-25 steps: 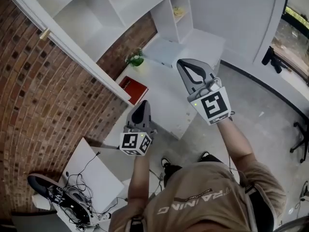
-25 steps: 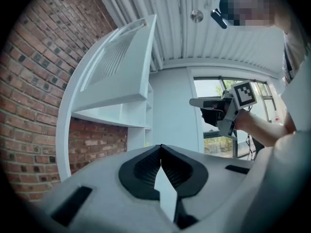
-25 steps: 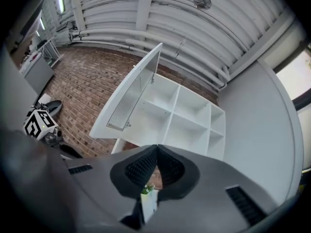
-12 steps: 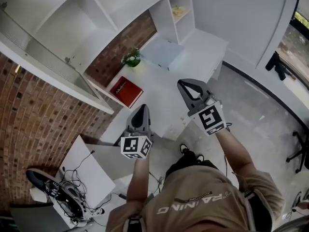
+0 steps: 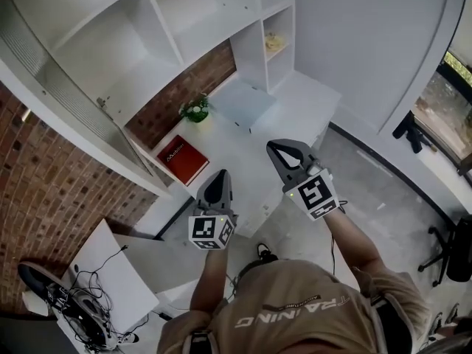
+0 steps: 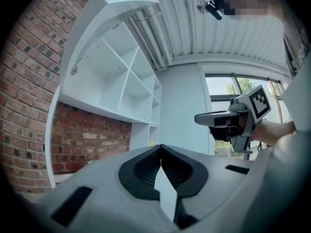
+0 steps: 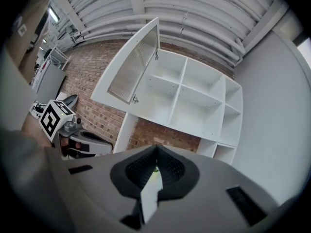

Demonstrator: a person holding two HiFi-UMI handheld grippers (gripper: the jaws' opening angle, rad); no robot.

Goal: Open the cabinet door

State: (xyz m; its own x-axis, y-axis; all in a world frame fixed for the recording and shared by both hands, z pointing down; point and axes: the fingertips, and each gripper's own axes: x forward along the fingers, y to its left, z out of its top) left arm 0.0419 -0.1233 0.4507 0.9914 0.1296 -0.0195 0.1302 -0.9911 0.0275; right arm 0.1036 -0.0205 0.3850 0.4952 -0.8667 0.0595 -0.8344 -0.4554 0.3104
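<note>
The person wears a tan short-sleeved shirt (image 5: 295, 312) with 1 line of white lettering printed across it. The left gripper (image 5: 220, 174) and the right gripper (image 5: 272, 145) each have a smooth light-grey shell that tapers to a point, with 2 black ribbed pads (image 6: 144, 166) set in a dark teardrop-shaped recess and narrow dark slots to either side. At the back of each sits a white cube (image 5: 211, 231) bearing black square markers, with a small green light near its edge.
</note>
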